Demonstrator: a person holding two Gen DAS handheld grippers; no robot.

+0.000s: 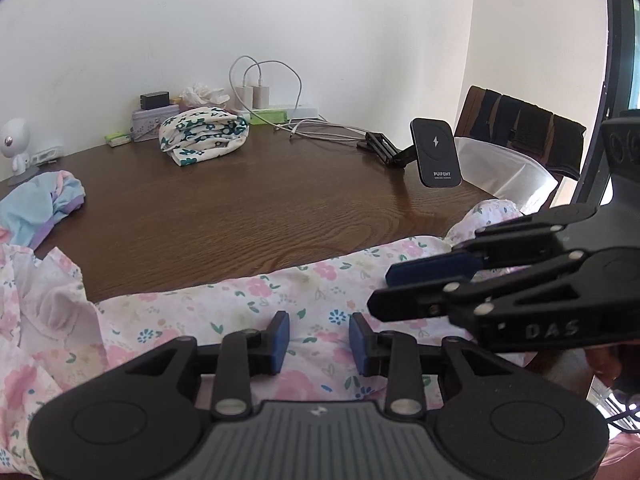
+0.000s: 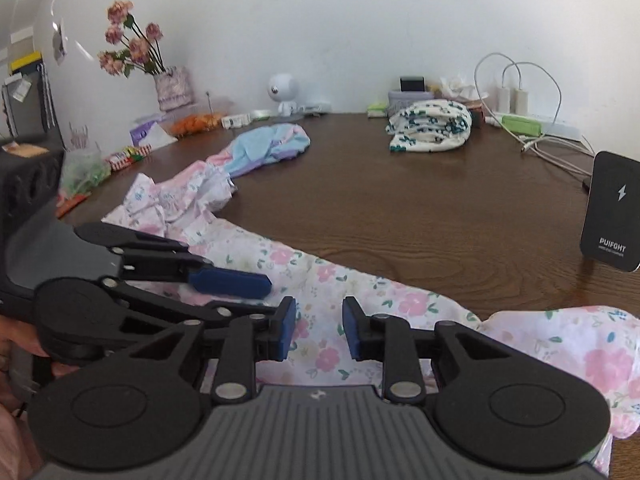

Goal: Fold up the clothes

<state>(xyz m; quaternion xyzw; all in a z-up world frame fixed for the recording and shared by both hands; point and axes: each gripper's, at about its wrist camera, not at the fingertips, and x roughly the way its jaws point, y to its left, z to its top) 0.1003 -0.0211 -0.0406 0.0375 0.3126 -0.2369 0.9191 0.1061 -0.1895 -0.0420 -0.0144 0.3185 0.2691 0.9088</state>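
Observation:
A pink floral garment (image 1: 248, 300) lies along the near edge of the brown table (image 1: 240, 208); it also shows in the right wrist view (image 2: 360, 292). My left gripper (image 1: 319, 342) is open just above its near part, with nothing held. My right gripper (image 2: 319, 328) is open above the same cloth, close beside the left one. Each gripper shows in the other's view: the right (image 1: 400, 284), the left (image 2: 256, 292). A folded white garment with teal flowers (image 1: 202, 134) sits at the back. A crumpled blue, pink and purple garment (image 1: 38, 204) lies at the left.
A black wireless charger on a stand (image 1: 436, 152) stands at the table's right side, with white cables and plugs (image 1: 260, 92) behind it. A chair with a white bag (image 1: 508, 160) is at the right. A small white robot figure (image 2: 282, 92), a flower vase (image 2: 172, 86) and snacks line the wall.

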